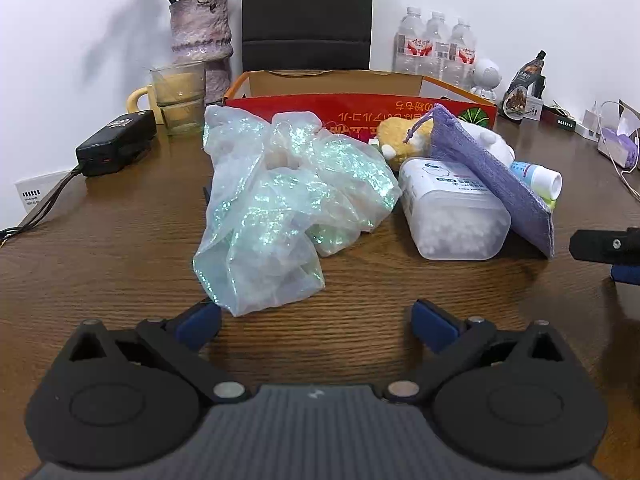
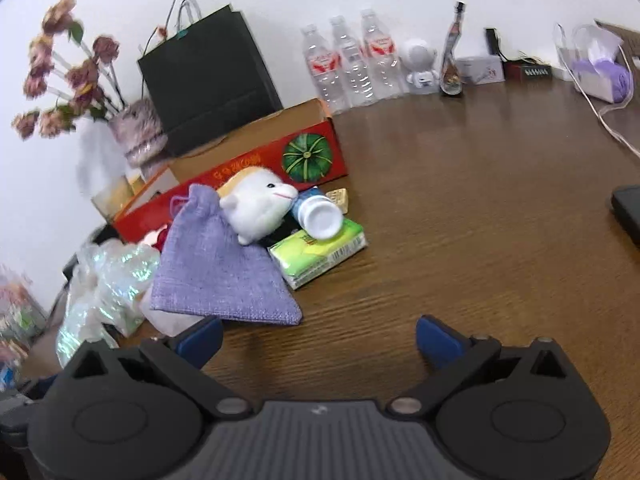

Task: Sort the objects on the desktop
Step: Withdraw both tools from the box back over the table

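A pile of objects lies on the wooden desk before a red cardboard box [image 1: 360,110] [image 2: 240,168]. It holds an iridescent plastic bag [image 1: 280,204] [image 2: 108,280], a clear box of cotton swabs [image 1: 456,212], a purple drawstring pouch [image 1: 496,176] [image 2: 216,268], a white and yellow plush toy [image 1: 404,136] [image 2: 256,204], a small white-capped bottle [image 1: 540,178] [image 2: 318,212] and a green tissue pack [image 2: 320,252]. My left gripper [image 1: 318,322] is open, just short of the bag. My right gripper [image 2: 320,334] is open over bare wood, right of the pouch.
A vase of dried flowers [image 1: 202,36] [image 2: 136,132], a glass cup [image 1: 180,96], a black paper bag [image 2: 208,80] and water bottles [image 1: 436,46] [image 2: 352,60] stand at the back. A black adapter with cable [image 1: 116,142] lies at left. A dark phone [image 2: 628,212] lies at right.
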Available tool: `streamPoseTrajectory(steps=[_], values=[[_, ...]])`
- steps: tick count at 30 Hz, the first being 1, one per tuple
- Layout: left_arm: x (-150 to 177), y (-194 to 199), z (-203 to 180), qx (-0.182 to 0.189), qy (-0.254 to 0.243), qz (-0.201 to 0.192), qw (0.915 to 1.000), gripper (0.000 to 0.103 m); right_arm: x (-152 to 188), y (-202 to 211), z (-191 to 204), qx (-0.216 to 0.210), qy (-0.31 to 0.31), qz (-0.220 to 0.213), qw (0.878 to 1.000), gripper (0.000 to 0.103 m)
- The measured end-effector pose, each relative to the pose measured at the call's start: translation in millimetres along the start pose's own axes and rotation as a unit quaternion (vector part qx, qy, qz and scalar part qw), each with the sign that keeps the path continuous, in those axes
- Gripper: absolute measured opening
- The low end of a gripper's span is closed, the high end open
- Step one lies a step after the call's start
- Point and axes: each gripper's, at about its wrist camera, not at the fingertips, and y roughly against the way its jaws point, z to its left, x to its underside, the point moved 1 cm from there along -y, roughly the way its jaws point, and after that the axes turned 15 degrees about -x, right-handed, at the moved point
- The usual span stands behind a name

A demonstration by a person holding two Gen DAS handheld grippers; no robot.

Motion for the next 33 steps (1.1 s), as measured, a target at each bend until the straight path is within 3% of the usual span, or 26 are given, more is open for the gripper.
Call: streamPoseTrajectory(steps=[5,11,17,24,28,33], values=[[0,0,0,0.0,0.0,-0.001,1.0,0.103,5,1,8,0.001,0.028,0.011,1.0,0.103],[0,0,-1,0.002,-0.003,-0.003,1.0,0.103,3,3,2,-0.007,0.016,0.009,1.0,0.103],[0,0,0,0.007,-0.005,-0.005,1.0,0.103,3,-3,11,0.047,0.042,0.002,0.998,0.103],[1,0,0,0.008,-0.007,-0.005,0.9999,0.103,-1,1,-2,0.019,0.009,-0.003,1.0,0.103],[1,0,0,0.009,-0.006,-0.005,0.9999,0.103,1,-3,3,0.007,0.028,0.008,1.0,0.103],[1,-1,1,0.008,-0.005,-0.005,0.9999,0.103,10,-14,23,0.031,0.094,0.043,0.994,0.103]])
